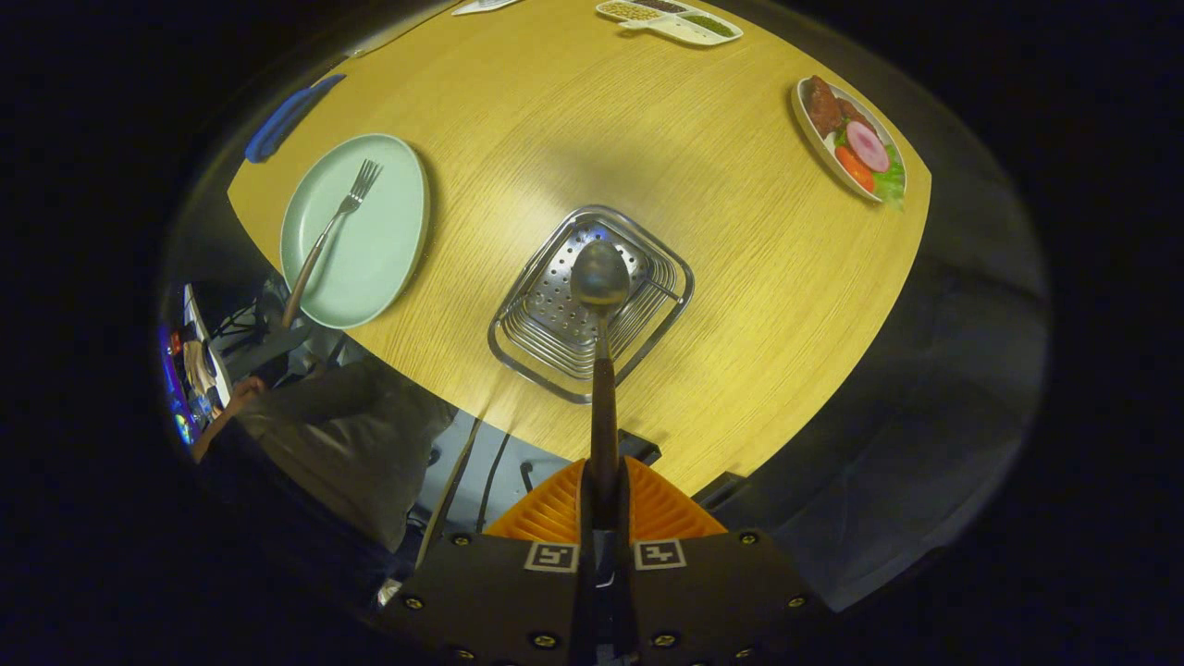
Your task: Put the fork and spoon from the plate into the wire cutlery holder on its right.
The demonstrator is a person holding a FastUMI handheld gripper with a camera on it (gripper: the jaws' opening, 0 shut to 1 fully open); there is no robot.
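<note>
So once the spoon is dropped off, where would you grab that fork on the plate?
By its handle, near the end that sticks out past the plate's rim, coming from above with the fingers either side. That part is slim, straight and off the plate. The gripper is shut on the spoon over the holder.

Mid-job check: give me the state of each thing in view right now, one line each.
gripper: shut on the spoon handle.
spoon: held, bowl above the cutlery holder.
cutlery holder: upright on the table, nothing in it yet.
fork: lying on the plate, handle past its rim.
plate: on the table, left of the holder.
</note>
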